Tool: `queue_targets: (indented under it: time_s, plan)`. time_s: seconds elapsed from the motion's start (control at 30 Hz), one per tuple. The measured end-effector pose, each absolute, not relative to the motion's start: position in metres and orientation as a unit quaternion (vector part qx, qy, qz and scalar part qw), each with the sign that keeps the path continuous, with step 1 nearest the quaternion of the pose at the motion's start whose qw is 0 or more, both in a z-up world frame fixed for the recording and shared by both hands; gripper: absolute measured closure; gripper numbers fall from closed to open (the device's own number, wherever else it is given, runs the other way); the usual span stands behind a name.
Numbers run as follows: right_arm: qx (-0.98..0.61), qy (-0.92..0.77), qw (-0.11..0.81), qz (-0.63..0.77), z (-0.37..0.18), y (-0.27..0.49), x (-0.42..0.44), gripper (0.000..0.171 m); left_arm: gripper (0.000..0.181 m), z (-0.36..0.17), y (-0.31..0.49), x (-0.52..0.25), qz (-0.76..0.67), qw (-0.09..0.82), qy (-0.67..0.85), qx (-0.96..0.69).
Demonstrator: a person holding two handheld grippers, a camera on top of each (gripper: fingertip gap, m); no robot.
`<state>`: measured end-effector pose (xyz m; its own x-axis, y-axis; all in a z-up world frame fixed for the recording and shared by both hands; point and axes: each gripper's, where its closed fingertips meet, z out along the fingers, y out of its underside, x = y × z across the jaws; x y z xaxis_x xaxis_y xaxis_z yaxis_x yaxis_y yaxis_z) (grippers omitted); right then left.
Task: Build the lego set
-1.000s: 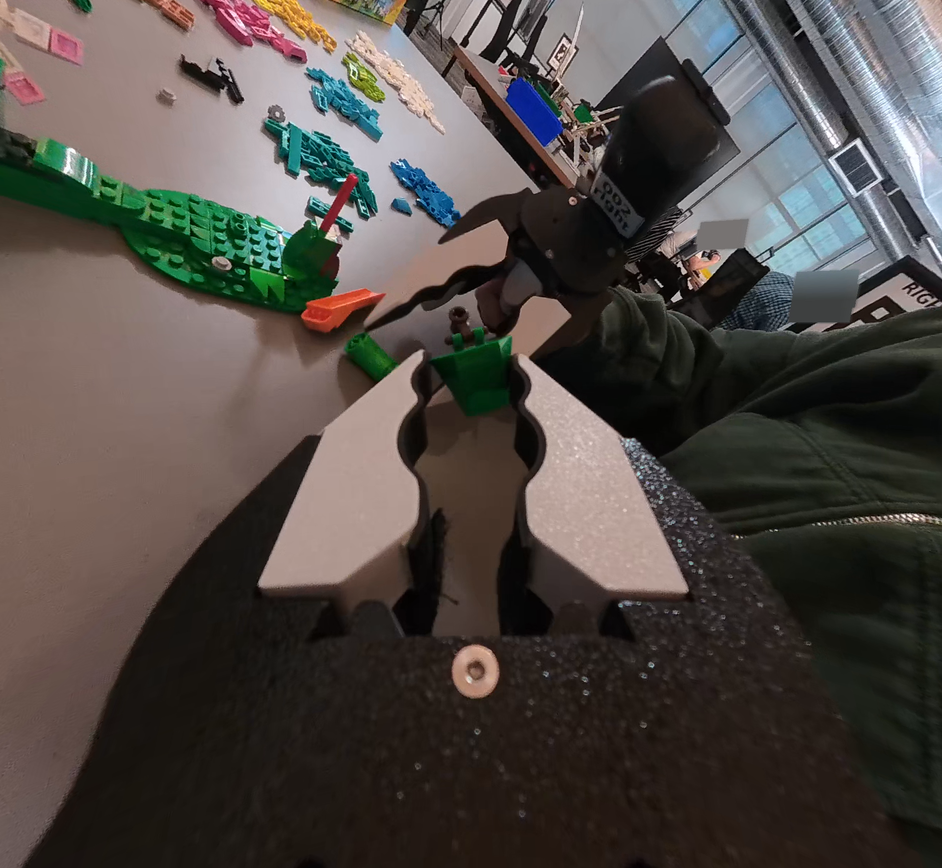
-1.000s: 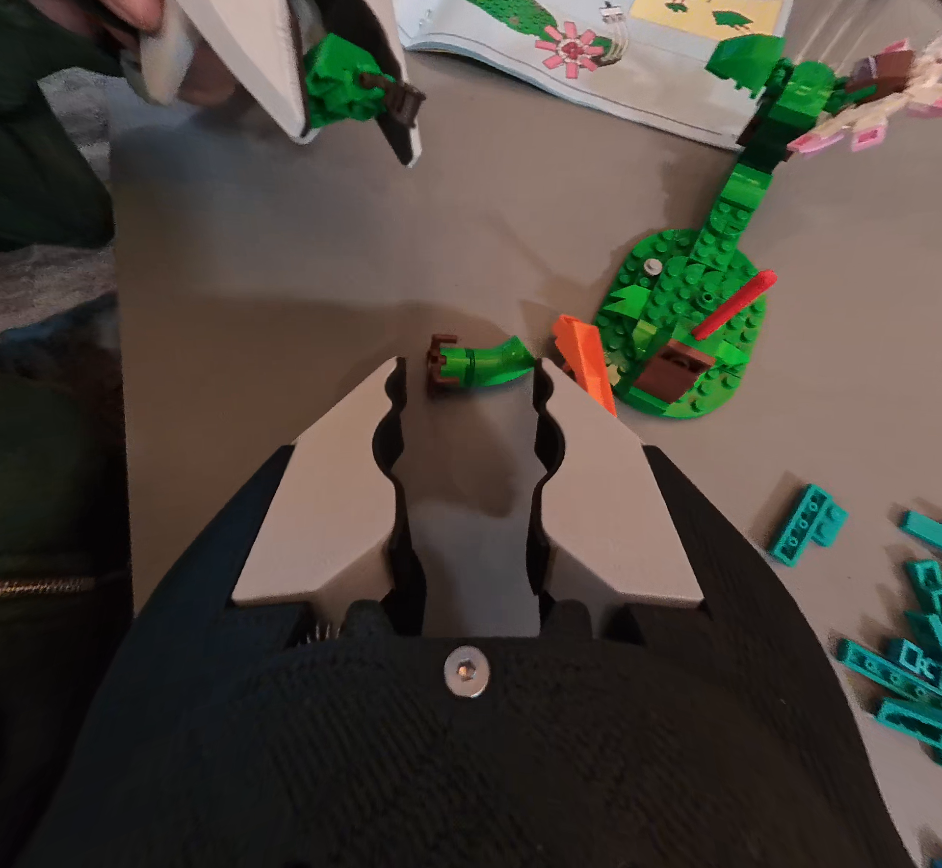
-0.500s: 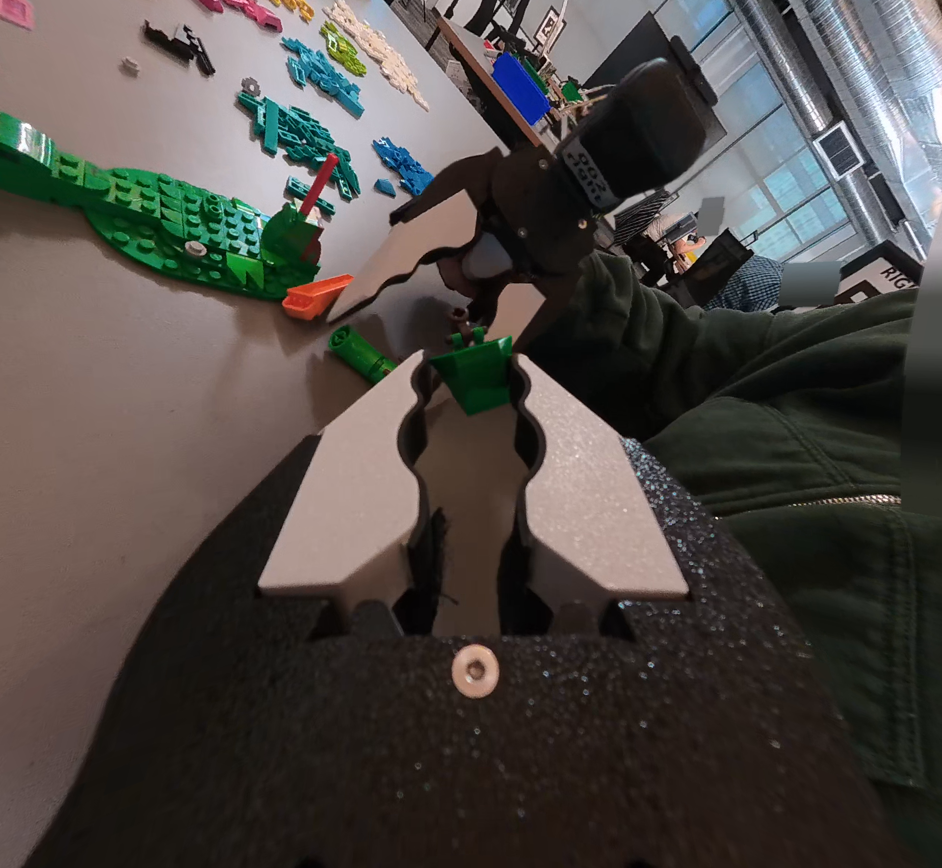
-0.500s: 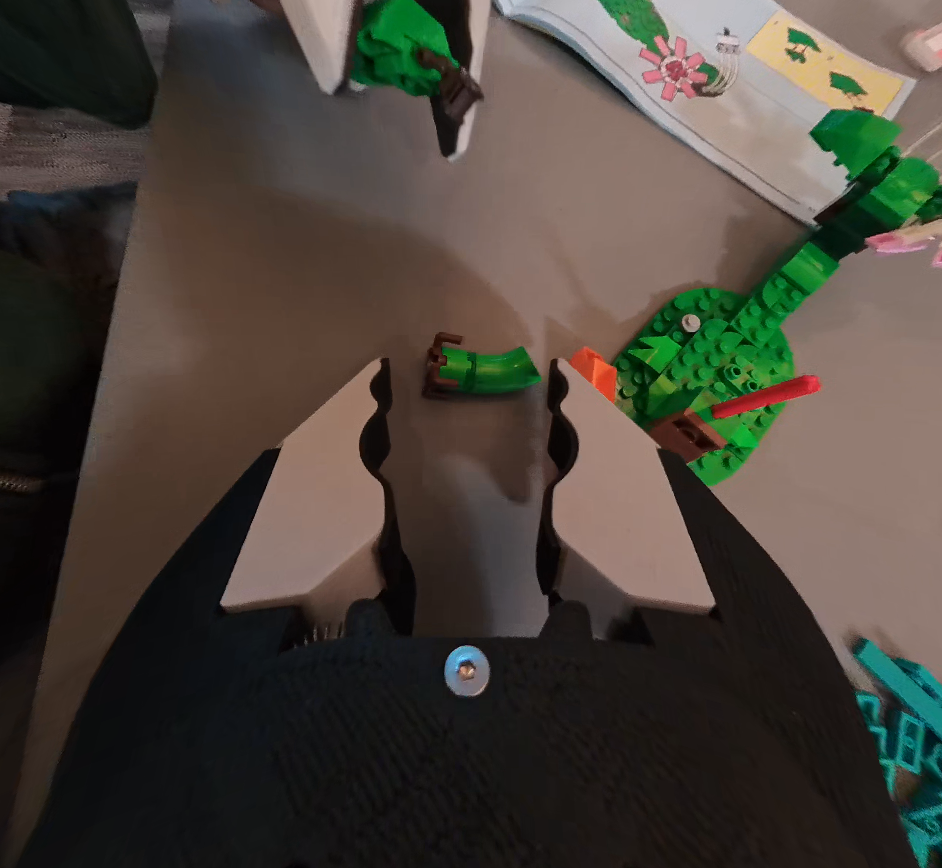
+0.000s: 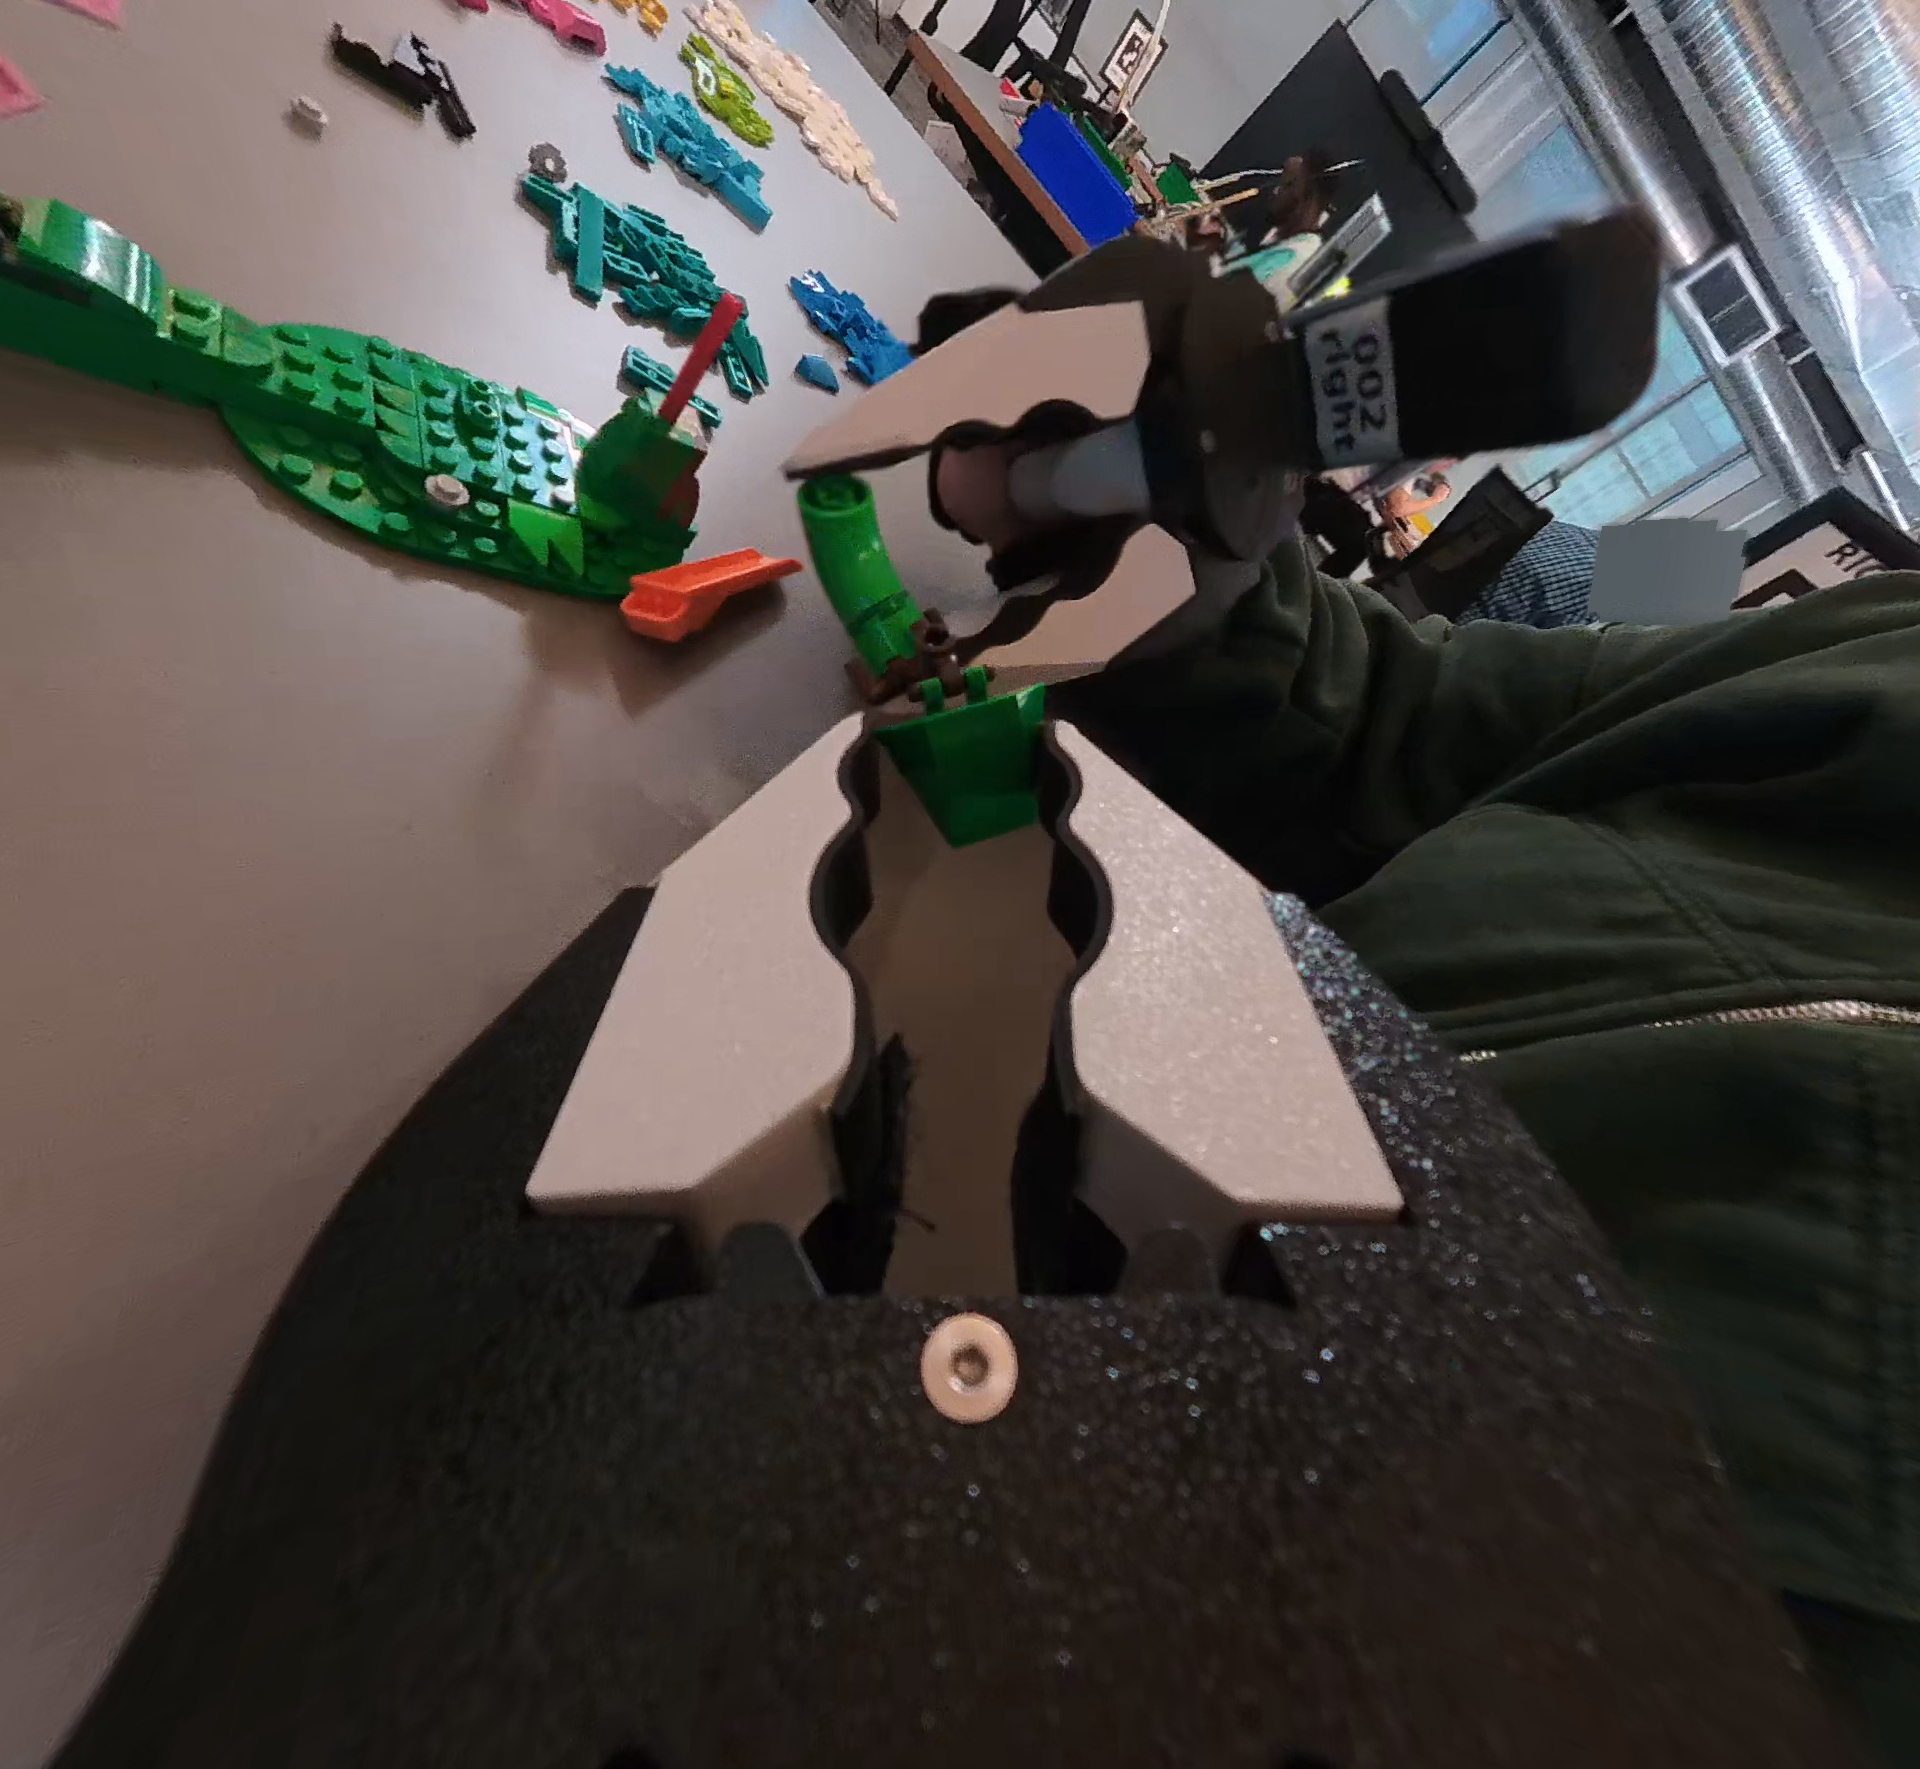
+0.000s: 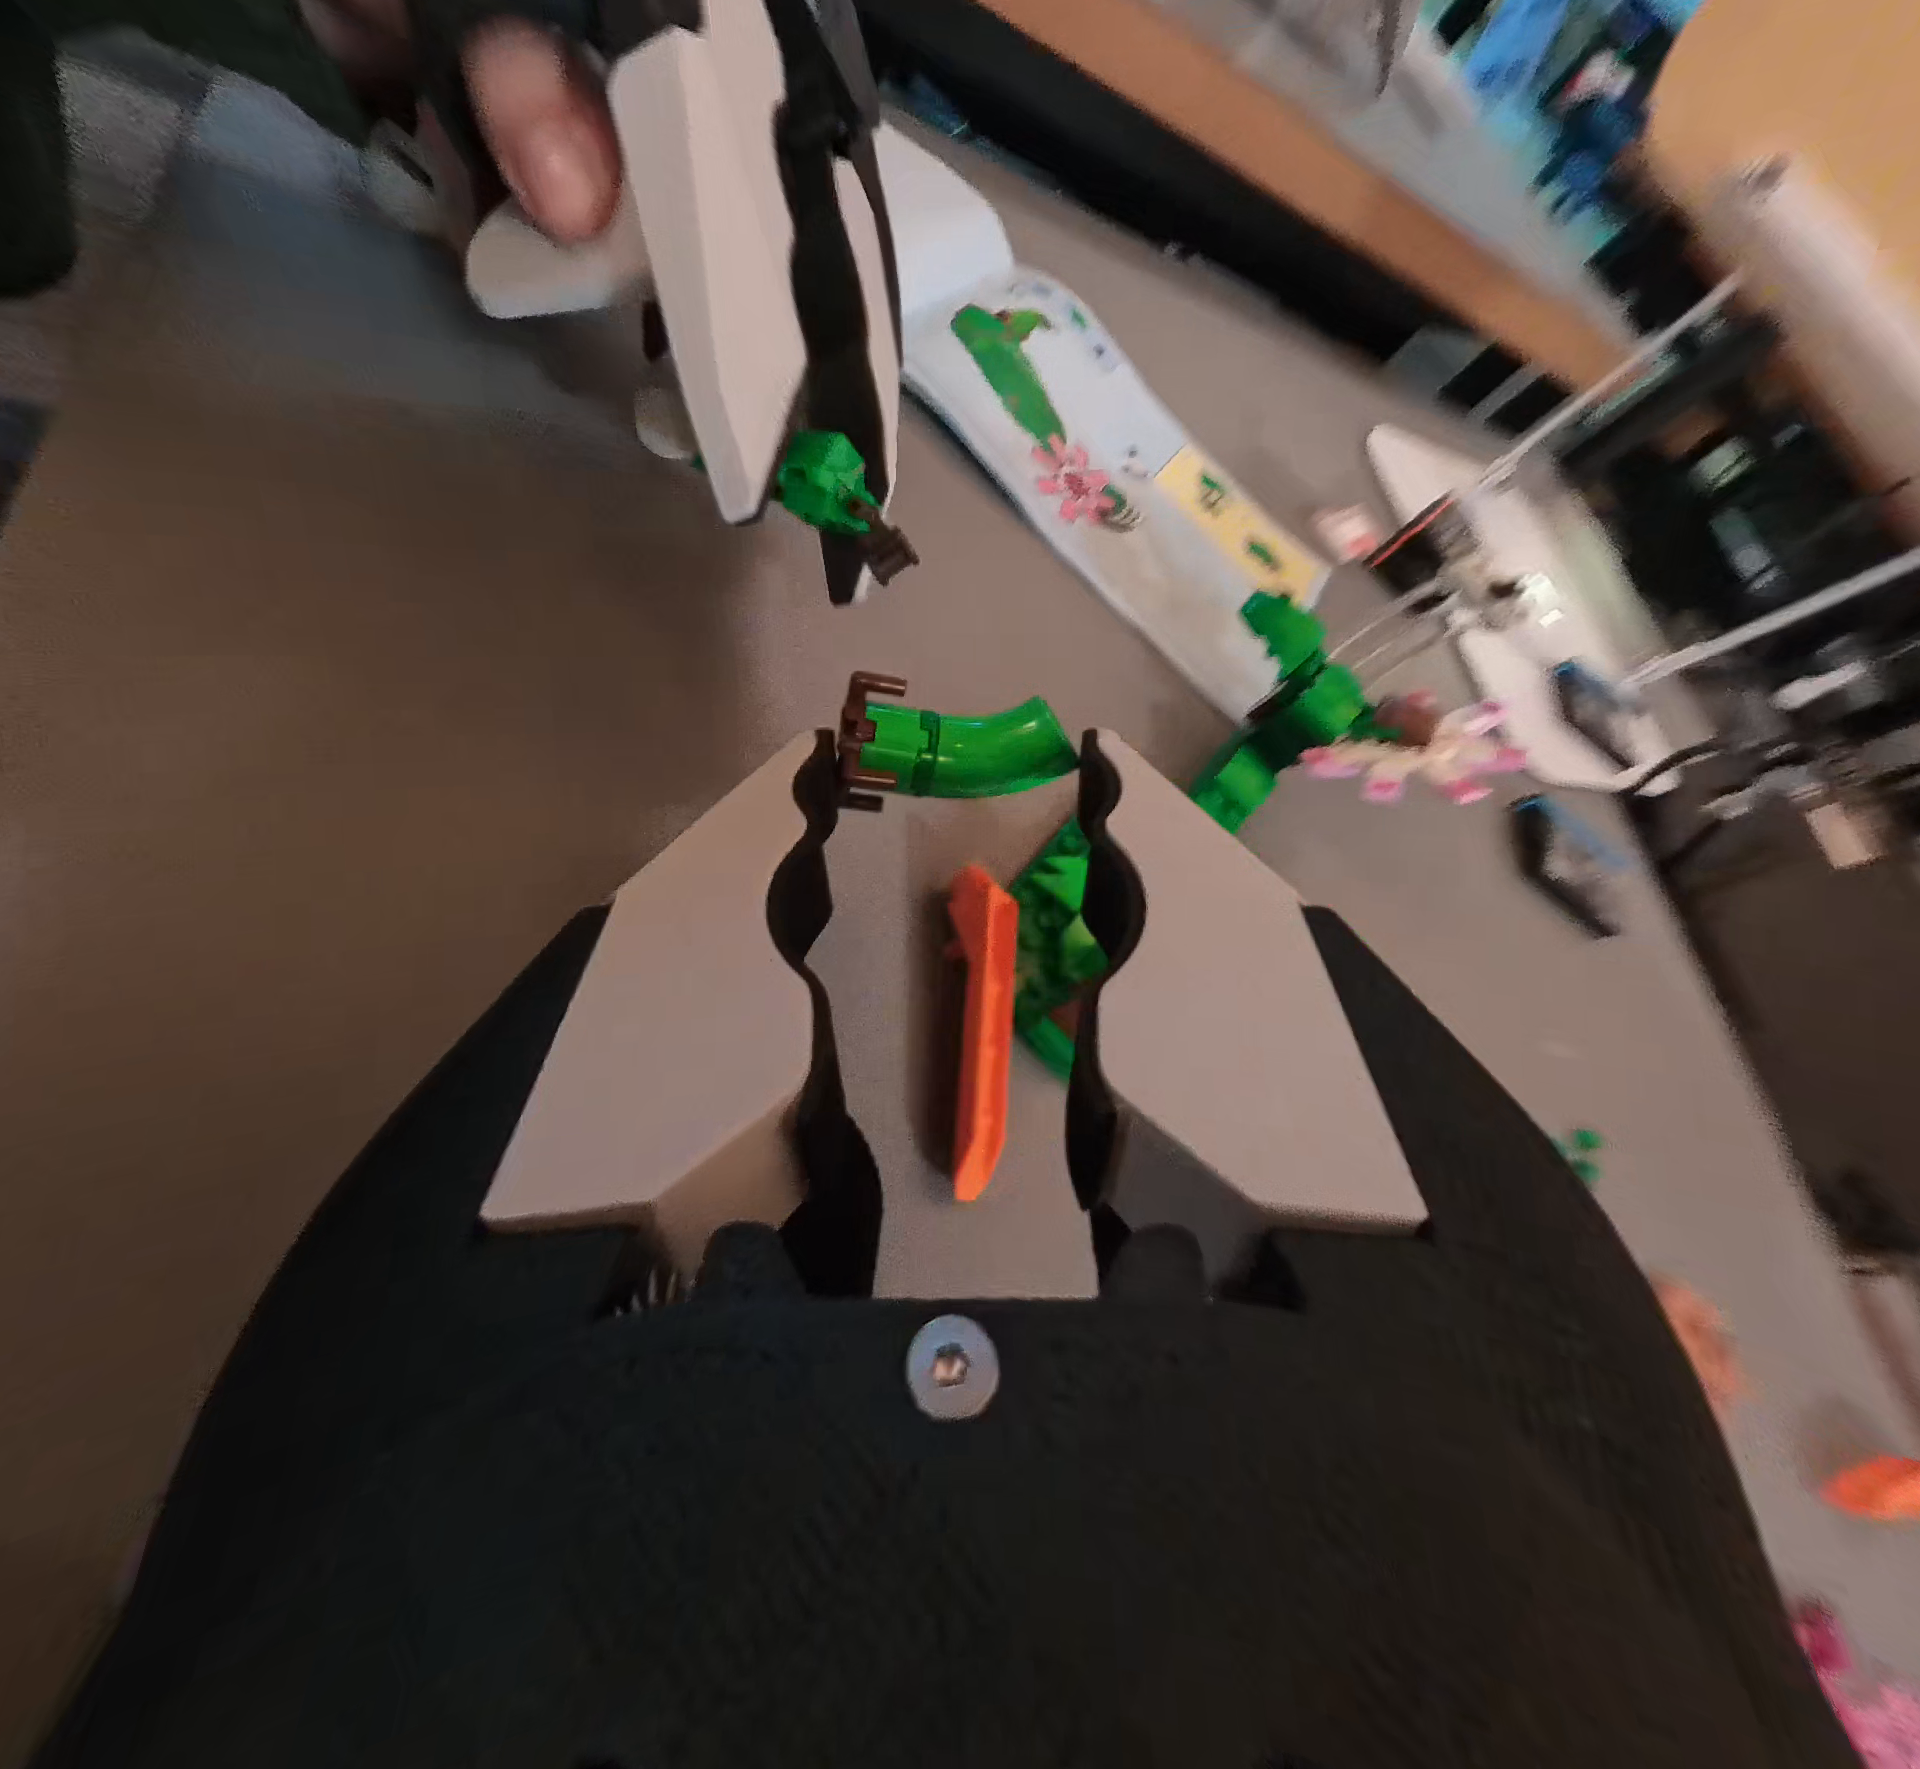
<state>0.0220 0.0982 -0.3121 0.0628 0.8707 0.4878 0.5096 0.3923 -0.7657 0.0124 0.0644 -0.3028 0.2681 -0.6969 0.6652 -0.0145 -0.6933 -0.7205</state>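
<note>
My left gripper is shut on a small green piece with a brown clip on its front end; it also shows at the top of the right wrist view. My right gripper is shut on a curved green tube with a brown clip end, held above the table. In the left wrist view the tube hangs between the right gripper's fingers, its clip end close to the left gripper's piece. The green build on its round baseplate lies to the left.
An orange piece lies on the table beside the baseplate, under my right gripper. An open instruction booklet lies beyond. Sorted piles of teal, pink and yellow bricks sit farther back. A person's green sleeve is at the right.
My right gripper has closed on the curved green tube, lifted it off the table and brought it up toward the piece in my left gripper. The left gripper keeps its hold.
</note>
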Motion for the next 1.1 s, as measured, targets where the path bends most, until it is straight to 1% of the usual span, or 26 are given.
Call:
queue_targets:
  time_s: [0.03, 0.17, 0.33, 1.1]
  plan:
    - [-0.506, -0.669, 0.522, 0.154, -0.310, 0.098, 0.021, 0.126, 0.153, -0.304, 0.064, 0.013, -0.556, 0.305, 0.246, -0.733]
    - [-0.449, -0.698, 0.552, 0.078, -0.303, 0.089, 0.018, 0.126, 0.153, -0.306, 0.060, 0.015, -0.555, 0.302, 0.267, -0.728]
    - [-0.421, -0.723, 0.547, 0.015, -0.304, 0.085, 0.015, 0.126, 0.153, -0.298, 0.053, 0.021, -0.571, 0.304, 0.287, -0.707]
    - [-0.374, -0.748, 0.545, -0.067, -0.303, 0.080, 0.015, 0.126, 0.153, -0.311, 0.051, 0.021, -0.512, 0.274, 0.304, -0.755]
